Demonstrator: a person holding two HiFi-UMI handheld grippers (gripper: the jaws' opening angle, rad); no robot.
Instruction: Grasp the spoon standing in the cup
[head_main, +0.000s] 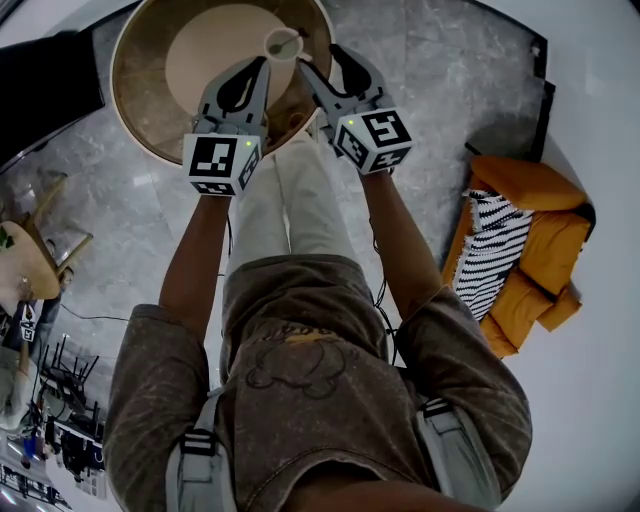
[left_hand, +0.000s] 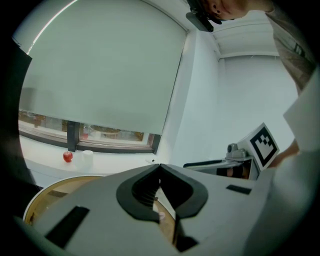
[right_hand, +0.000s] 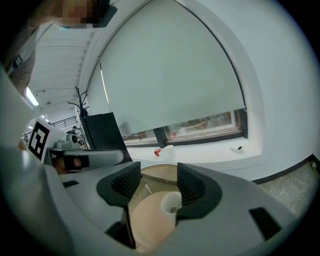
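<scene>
- Head view: the small white cup (head_main: 283, 44) holding the slim spoon (head_main: 287, 45) stands on the round wooden table (head_main: 140, 70). It is just ahead of your grey right gripper (head_main: 322, 62) and beside your left gripper (head_main: 258, 68).
- Left gripper view: your left gripper (left_hand: 160, 170) is clenched, with nothing between its jaws.
- Right gripper view: your right gripper (right_hand: 159, 182) is released, jaws wide. The cup (right_hand: 170, 201) sits low between them, nearer the right-hand jaw, with the spoon (right_hand: 175, 208) inside.
</scene>
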